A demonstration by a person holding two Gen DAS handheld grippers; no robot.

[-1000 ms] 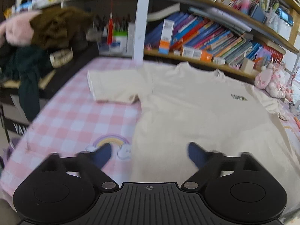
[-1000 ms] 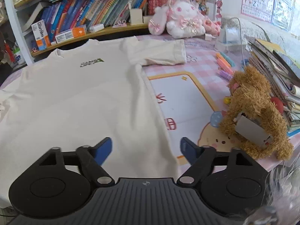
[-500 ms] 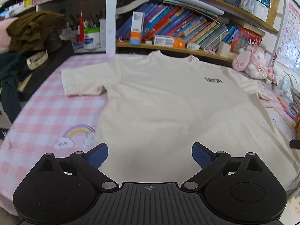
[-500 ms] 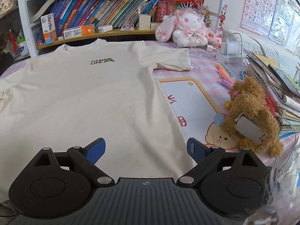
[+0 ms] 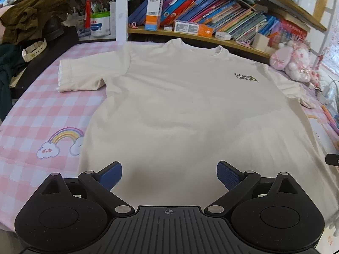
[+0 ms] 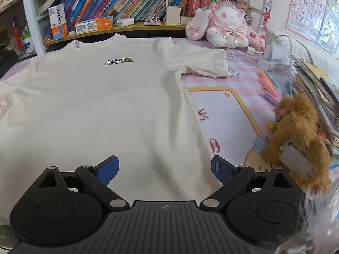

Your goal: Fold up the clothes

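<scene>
**T-shirt lying flat, both sets of jaws waiting wide and empty**

T-shirt (image 5: 180, 110) handling starts at the jaws: the left gripper (image 5: 169, 174) is hanging with its jaws spread wide, nothing between the blue pads, just above the hem end of the cloth. The right gripper (image 6: 165, 170) is doing the same, jaws fully apart and gripping nothing, over the hem near the shirt's right side edge.

Outward from there, the cream shirt is lying face up on the pink checked tabletop (image 5: 42, 110), collar toward the bookshelf (image 6: 118, 6), a small green chest logo (image 6: 119, 61) showing. Both short sleeves are spreading out to the sides, the left sleeve (image 5: 80, 76) flat on the checks, the right sleeve (image 6: 199, 61) reaching toward a pink plush rabbit (image 6: 222, 29). A brown plush toy (image 6: 296, 144) is sitting near the right gripper, beside the shirt's edge.

As a judgement, this is looking like thin, light knit: limp, not slippery, not breakable, and likely to sag and drag rather than hold a shape. A pinch through a single point will be bunching the fabric, so the better places to take hold seem to be edges where layers are stacked and firmer, such as the hem corners, the sleeve cuffs or the shoulder seams beside the collar. Lifting from two matching points at once should be keeping the fold line straight. Catching only the top layer is the likely slip, since the pads are broad and the cloth is lying tight to the tabletop.
</scene>
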